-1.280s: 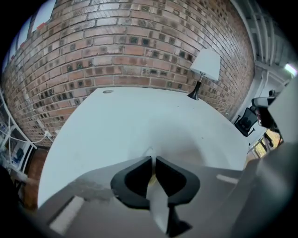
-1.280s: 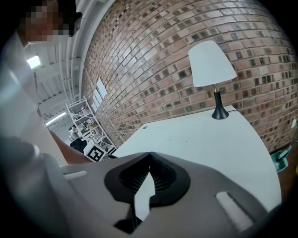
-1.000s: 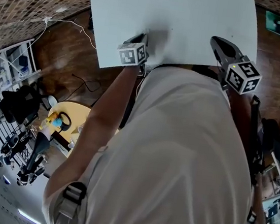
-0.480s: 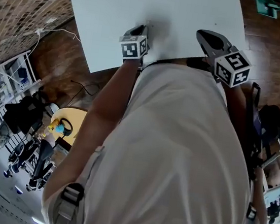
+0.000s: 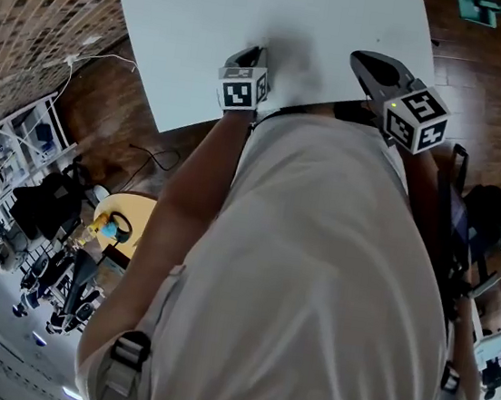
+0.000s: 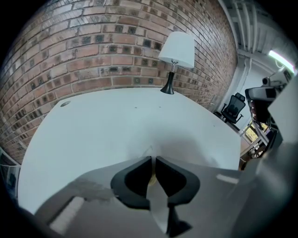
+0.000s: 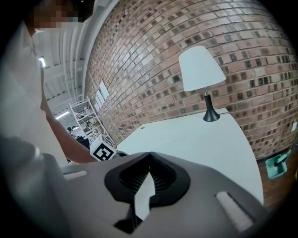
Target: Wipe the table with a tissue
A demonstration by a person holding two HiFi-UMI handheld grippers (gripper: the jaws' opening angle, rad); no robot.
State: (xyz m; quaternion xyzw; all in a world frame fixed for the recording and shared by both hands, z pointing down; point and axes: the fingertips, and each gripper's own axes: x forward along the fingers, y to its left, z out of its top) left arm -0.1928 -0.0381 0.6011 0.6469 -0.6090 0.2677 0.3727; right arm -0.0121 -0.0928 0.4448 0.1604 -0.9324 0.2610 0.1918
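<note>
The tissue (image 6: 148,151) is pinched between the nearly closed jaws of the left gripper (image 6: 152,160) and pressed on the table (image 6: 116,121) near its front edge. The right gripper (image 7: 149,155) is held over that same edge, its jaws pressed together with nothing between them.

Left gripper (image 5: 247,57), carried on an outstretched bare forearm (image 5: 200,179), points steeply downward, its jaws drawn nearly together on a pale tissue (image 6: 147,151) at their tips. Right gripper (image 5: 378,67) is held level with it and tilted gently downward, jaws meeting tip to tip with nothing between them.
</note>
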